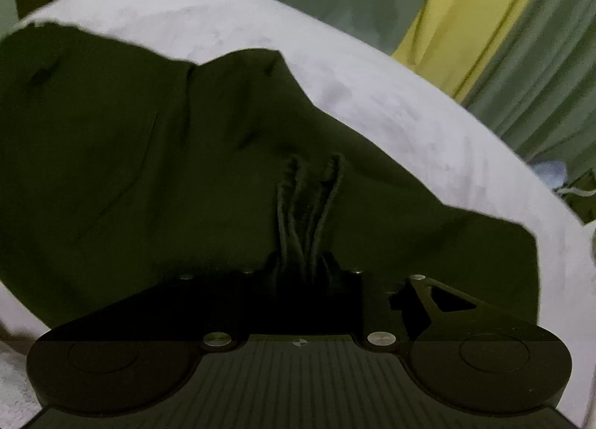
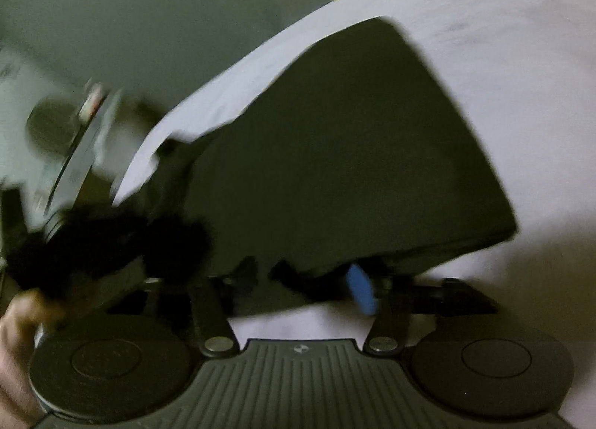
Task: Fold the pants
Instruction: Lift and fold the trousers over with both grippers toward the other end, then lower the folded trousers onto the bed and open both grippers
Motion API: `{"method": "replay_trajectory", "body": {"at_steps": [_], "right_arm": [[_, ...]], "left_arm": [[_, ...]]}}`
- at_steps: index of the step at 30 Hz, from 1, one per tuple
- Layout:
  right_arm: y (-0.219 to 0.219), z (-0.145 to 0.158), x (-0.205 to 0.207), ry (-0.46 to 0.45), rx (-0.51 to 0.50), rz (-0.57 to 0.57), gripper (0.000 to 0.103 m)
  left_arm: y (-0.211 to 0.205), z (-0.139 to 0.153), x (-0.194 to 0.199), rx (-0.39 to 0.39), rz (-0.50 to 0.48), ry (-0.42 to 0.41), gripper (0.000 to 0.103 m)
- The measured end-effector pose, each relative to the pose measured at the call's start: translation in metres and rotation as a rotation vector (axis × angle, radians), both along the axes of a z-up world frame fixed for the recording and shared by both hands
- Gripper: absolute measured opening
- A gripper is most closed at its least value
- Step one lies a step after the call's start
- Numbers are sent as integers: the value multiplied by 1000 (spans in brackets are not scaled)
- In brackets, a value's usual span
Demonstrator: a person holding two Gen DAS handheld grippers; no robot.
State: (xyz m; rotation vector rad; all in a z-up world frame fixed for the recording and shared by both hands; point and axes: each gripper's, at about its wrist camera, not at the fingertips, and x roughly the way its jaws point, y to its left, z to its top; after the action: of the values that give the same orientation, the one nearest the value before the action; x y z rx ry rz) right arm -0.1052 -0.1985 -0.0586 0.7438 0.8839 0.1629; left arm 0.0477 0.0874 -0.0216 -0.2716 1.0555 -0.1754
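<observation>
Looking along our left gripper (image 1: pixel 301 272), we see one pair of dark green pants (image 1: pixel 149 168) bunched on the white cover (image 1: pixel 372 94); its fingers pinch two drawstring cords (image 1: pixel 309 213). In the right view, our right gripper (image 2: pixel 301 280) stands unclenched beside the pants' near edge. Folding seems partway; smoothing remains.

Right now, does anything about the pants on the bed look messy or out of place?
Yes. In the left wrist view the dark green pants lie rumpled on the white sheet, the far edge bunched into a peak, and the drawstring cords trail loose across the fabric. The right wrist view is too blurred to add more.
</observation>
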Motion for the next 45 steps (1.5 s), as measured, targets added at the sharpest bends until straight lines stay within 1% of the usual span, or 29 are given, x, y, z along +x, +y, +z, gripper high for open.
{"method": "replay_trajectory", "body": {"at_steps": [1,3,6,8,9,10,12,13,14,16,17,19,21,22,23,24,25,28,30,31,33,35,36,37,39,40,42,44,45], "right_arm": [[-4,9,-5,-37,12,17,58],[-17,25,-11,-118,18,1,58],[-31,37,-6,-166,-46,-68,57],[-37,36,9,-147,-121,-117,46],[-38,33,17,-127,-160,-137,31],[-39,29,27,-98,-211,-153,21],[-35,21,44,-71,-301,-157,18],[-31,16,53,-64,-337,-140,18],[-29,11,58,-54,-368,-131,18],[-22,2,70,-33,-409,-119,18],[-20,-3,76,-22,-425,-111,18],[-16,-11,76,-18,-441,-108,19],[-16,-18,70,-52,-437,-116,19],[-17,-20,65,-68,-432,-118,19],[-15,-20,63,-77,-422,-122,19],[-16,-20,60,-81,-403,-132,19],[-17,-20,61,-78,-389,-140,20],[-18,-13,64,-53,-344,-158,20],[-16,-7,67,-53,-322,-154,20],[-14,-2,67,-64,-320,-154,20],[-8,7,68,-94,-344,-145,20],[0,17,69,-127,-395,-128,20],[5,20,71,-141,-423,-117,20],[8,20,74,-146,-437,-109,20],[14,18,80,-143,-443,-99,22],[16,13,83,-134,-444,-99,23],[21,4,88,-115,-467,-88,24],[26,-5,89,-106,-504,-65,25],[29,-7,89,-108,-524,-57,25]], "left_arm": [[5,-2,2,-33,17,16,28],[17,-5,6,-112,61,33,29],[34,-4,9,-193,147,7,32],[40,0,12,-195,174,-39,33],[41,1,13,-191,170,-58,36],[41,1,14,-199,156,-70,42],[40,-4,17,-238,125,-57,45],[37,-8,19,-251,109,-51,51],[33,-12,22,-239,87,-40,54],[24,-20,28,-152,91,3,57],[22,-24,29,-141,96,10,58],[17,-25,30,-138,74,-2,67],[9,-26,31,-107,19,-7,66],[8,-27,31,-109,4,-10,55],[7,-28,32,-122,-11,-6,48],[6,-29,33,-126,-16,-4,43],[5,-28,34,-129,-19,-6,35],[7,-26,32,-161,-21,-15,16],[8,-20,28,-172,-11,-39,14],[9,-15,26,-172,-10,-62,14],[9,-1,22,-145,-2,-121,14],[6,8,22,-63,-5,-178,14],[4,8,23,-20,-4,-186,14],[3,4,26,3,0,-170,16],[5,-8,33,9,17,-130,18],[6,-14,36,14,25,-124,20],[0,-19,40,51,20,-124,21],[-10,-21,41,123,-4,-144,28],[-11,-21,41,150,-2,-151,37]]}}
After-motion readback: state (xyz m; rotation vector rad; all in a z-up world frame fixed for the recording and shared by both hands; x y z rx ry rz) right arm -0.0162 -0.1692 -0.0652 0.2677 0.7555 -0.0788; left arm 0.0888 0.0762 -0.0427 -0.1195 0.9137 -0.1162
